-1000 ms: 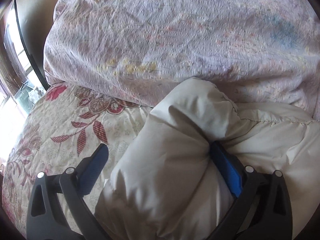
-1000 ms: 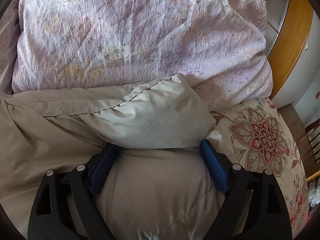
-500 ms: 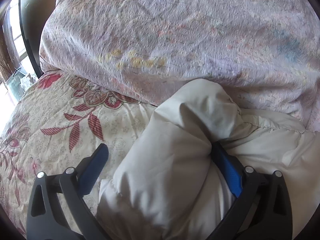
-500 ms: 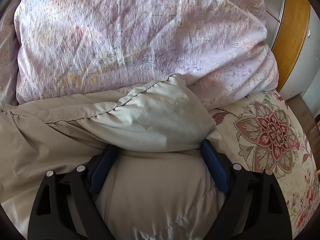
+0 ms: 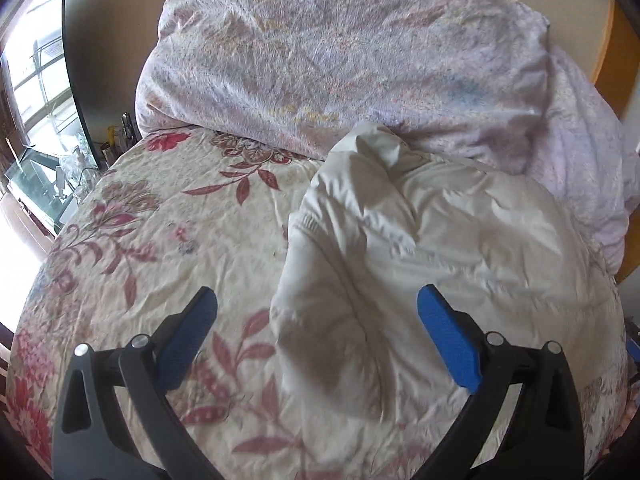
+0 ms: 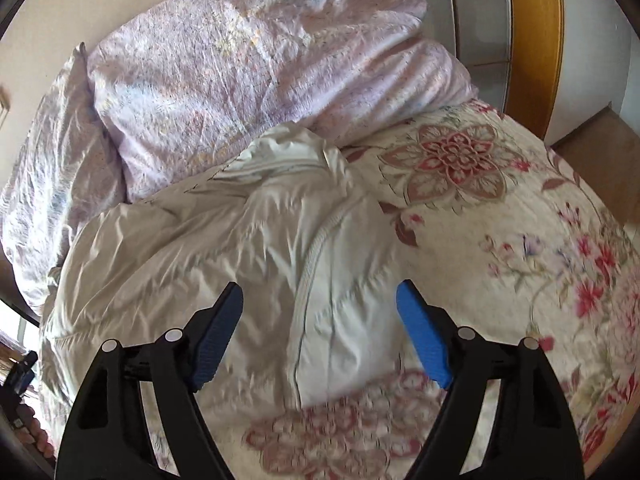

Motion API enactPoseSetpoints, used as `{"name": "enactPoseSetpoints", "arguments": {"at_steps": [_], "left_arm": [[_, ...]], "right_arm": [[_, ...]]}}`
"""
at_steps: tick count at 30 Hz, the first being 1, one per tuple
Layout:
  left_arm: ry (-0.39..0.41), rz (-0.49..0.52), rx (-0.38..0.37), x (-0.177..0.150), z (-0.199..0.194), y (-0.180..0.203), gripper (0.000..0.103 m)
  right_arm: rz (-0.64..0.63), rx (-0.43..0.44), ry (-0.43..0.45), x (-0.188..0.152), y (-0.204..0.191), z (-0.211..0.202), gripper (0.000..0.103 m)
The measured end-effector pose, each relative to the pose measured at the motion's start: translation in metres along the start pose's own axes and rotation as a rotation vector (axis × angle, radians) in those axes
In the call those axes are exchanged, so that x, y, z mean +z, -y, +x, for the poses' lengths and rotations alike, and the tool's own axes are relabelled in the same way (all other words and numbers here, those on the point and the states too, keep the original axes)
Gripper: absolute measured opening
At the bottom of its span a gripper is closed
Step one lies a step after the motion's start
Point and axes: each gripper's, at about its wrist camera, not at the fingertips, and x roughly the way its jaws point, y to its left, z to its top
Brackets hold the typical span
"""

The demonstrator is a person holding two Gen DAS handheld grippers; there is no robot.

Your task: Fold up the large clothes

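A: Where does the garment lie? Cream padded jacket [image 5: 440,240], bunched on the floral bedspread [image 5: 160,216]; its far end touches the lilac duvet [image 5: 340,60] heaped at the head of the bed.

B: Long axis? Runs from the near edge of the bed away toward the duvet, roughly along the line both cameras look; the zip seam [image 6: 312,256] follows that axis in the right wrist view.

A: Left gripper [image 5: 316,300]? Jaws spread wide, holding nothing; it hangs above the jacket's left edge, one jaw over bare bedspread, the other over fabric.

B: Right gripper [image 6: 320,300]? Also gaping and empty; it hangs over the jacket's right portion, the zip seam passing between the jaws, the right border of the jacket just inside the right jaw; bedspread beyond.

A: Which is nearer? Neither clearly; each sits over its own side, so the jacket lies below and ahead of both, between them.

B: Judgement: fold looks partly made, bundle still lumpy; the next grasp likely turns on each gripper dropping onto its own edge, square to that long axis; puffy slick fabric may slip from a shallow pinch.
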Motion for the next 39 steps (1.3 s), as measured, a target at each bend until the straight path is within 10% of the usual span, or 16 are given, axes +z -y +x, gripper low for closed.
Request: {"name": "enactPoseSetpoints", "arguments": {"at_steps": [7,19,27,39], "left_arm": [[-0.066,-0.072,-0.112,-0.049,-0.02,-0.017,0.091],[-0.19,-0.209,-0.183,-0.067,0.032,-0.009,0.061],[-0.105,-0.249,-0.191,-0.059,0.032,0.0,0.031],[0.005,-0.176,-0.143,-0.081,-0.031,-0.009,0.013]], "right_arm": [[0.261,0.167,-0.2,-0.055,0.005,0.012,0.063],[0.417,0.288,-0.18,-0.071,0.011,0.034,0.055],[0.467,0.363,-0.142,-0.075,0.023,0.032,0.024],[0.432,0.485,-0.151,-0.099,0.027,-0.012,0.017]]}}
